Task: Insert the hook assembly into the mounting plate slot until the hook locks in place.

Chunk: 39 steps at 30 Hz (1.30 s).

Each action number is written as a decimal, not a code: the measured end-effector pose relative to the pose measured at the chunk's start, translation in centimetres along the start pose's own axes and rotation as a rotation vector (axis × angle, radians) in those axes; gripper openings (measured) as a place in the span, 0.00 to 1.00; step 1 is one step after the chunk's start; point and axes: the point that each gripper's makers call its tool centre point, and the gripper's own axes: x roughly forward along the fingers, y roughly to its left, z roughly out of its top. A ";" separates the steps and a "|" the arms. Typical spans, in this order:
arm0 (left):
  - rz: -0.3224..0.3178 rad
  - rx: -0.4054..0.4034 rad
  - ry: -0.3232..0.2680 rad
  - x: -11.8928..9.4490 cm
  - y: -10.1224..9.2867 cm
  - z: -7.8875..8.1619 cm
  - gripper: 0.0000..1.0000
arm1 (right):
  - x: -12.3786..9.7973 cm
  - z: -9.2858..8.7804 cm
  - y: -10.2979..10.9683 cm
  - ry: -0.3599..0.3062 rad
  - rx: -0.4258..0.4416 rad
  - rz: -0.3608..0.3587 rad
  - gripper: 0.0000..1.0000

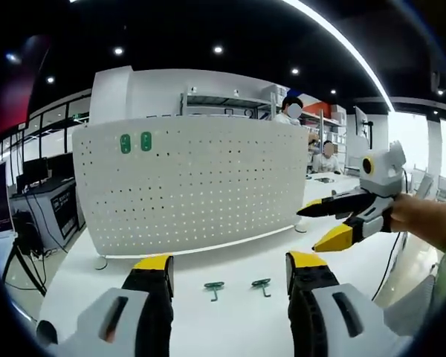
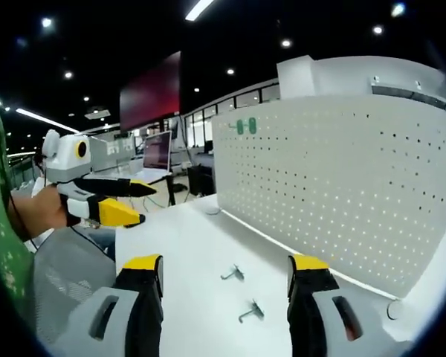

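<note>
- My left gripper [image 1: 229,271] is hovering low over the worktop [image 1: 230,327] with its fingers wide, nothing between them.
- Right gripper [image 2: 227,275] is the same deal: fingers wide, holding nothing.
- From the left gripper view I've got two green hooks lying flat on the worktop, one hook [image 1: 214,287] and the other hook [image 1: 262,283] just beside it, both in the gap between my fingers but further out, not touching them.
- Same pair in the right gripper view, where they look grey: near hook [image 2: 250,312] and far hook [image 2: 233,274], a little apart from each other.
- The pegboard [image 1: 186,186] stands upright on the worktop behind the hooks, white and curved, full of holes and slots. In the right gripper view the pegboard [image 2: 342,186] runs along the right side.
- Two green tabs [image 1: 135,142] are already stuck near the board's top left corner.
- The right gripper [image 1: 340,222] comes into the left gripper view from the right, held up in the air by a hand [image 1: 424,222], well clear of the board, fingers parted.
- The left gripper [image 2: 126,201] shows at the left of the right gripper view, also up off the worktop.
- People sit at desks [image 1: 323,160] behind the board.
</note>
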 end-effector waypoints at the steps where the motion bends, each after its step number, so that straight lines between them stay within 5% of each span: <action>1: -0.001 -0.001 0.002 -0.1 0.0 -0.1 0.63 | 0.4 -0.2 -0.1 0.007 0.001 0.006 0.67; 39: 0.001 -0.025 0.056 -1.5 -0.5 -2.9 0.60 | 9.7 -6.5 -1.4 0.256 -0.103 0.105 0.37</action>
